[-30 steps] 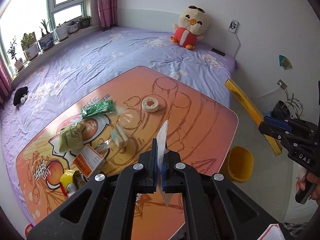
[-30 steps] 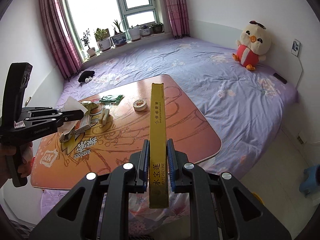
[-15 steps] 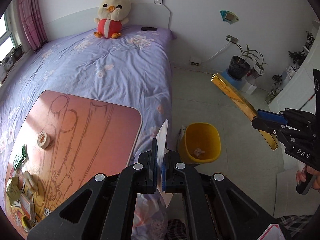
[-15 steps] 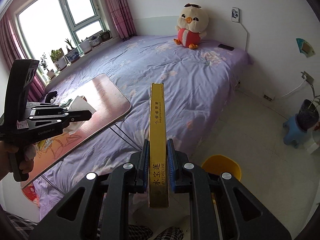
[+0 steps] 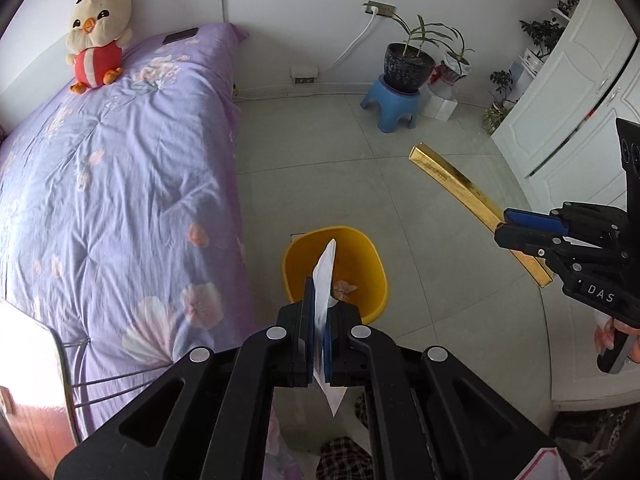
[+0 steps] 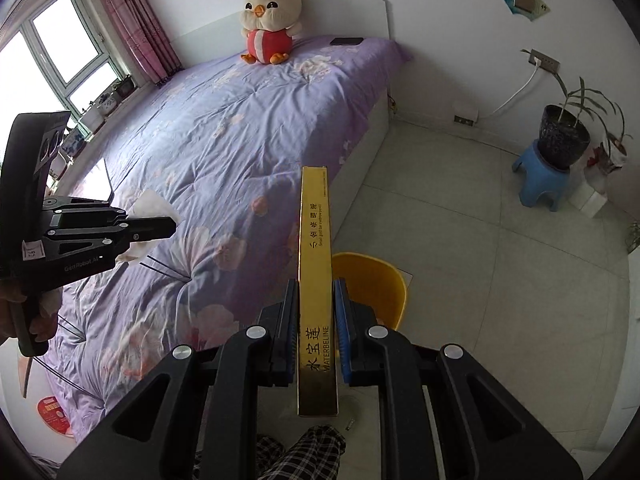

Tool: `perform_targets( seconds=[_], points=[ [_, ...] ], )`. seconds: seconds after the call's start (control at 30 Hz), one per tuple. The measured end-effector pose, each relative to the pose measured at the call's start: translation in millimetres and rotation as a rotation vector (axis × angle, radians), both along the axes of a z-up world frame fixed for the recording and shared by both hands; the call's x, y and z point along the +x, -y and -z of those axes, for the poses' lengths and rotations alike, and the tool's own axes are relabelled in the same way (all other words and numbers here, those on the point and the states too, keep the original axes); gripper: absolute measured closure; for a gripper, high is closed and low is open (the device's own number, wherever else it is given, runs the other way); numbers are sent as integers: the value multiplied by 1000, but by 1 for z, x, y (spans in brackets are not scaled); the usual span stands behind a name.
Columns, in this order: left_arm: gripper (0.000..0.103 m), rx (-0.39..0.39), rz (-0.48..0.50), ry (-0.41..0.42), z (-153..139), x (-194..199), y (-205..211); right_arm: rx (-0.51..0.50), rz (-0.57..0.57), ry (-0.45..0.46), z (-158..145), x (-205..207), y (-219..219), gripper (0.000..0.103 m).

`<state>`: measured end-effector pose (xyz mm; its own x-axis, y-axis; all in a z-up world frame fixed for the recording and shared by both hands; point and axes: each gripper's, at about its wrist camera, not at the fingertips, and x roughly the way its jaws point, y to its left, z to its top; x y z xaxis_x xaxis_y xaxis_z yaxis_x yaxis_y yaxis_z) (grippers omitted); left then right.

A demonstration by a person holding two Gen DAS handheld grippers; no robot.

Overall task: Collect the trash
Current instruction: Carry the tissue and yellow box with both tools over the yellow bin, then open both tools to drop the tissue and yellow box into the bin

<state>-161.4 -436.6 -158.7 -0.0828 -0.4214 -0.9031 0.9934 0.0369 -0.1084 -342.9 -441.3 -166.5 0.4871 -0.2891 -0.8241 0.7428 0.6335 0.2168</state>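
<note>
A bed (image 5: pixel 100 184) under a purple flowered cover is spread over the left half of the left wrist view, and a stuffed chick (image 5: pixel 98 36) is propped against the headboard at the upper left. Pale floor tiles (image 5: pixel 320 184) are seen right of the bed, with a potted plant (image 5: pixel 408 60) set on a blue stool (image 5: pixel 390 104) near the top centre. A yellow bin (image 5: pixel 368 276) is found on the floor at the centre of that frame, just beside the bed's edge, with a scrap of rubbish lying inside it. The left gripper (image 5: pixel 319 312) is clenched on a white tissue (image 5: pixel 325 276), which is held upright in line with the bin's opening. The right gripper (image 6: pixel 316 320) is clamped on a long gold box (image 6: pixel 315 248) at its printed end, the box pointing up the right wrist frame past the bin's left rim. In the left wrist view the same box is seen slanting at the right edge, well apart from the bin
</note>
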Motion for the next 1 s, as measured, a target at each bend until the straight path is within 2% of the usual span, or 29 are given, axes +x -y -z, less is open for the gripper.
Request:
perform_targets(
  seconds=[0.2, 0.67, 0.87, 1.0],
  points=[
    [99, 87, 48, -18, 57, -20, 45, 74, 6, -18, 56, -10, 35, 85],
    [99, 291, 43, -54, 211, -37, 118, 260, -62, -121, 215, 7, 94, 85],
    [98, 358, 69, -49, 253, -47, 136, 312, -88, -168, 264, 12, 108, 85],
    [97, 385, 62, -49, 266, -45, 138, 339, -94, -181, 286, 15, 117, 84]
  ],
)
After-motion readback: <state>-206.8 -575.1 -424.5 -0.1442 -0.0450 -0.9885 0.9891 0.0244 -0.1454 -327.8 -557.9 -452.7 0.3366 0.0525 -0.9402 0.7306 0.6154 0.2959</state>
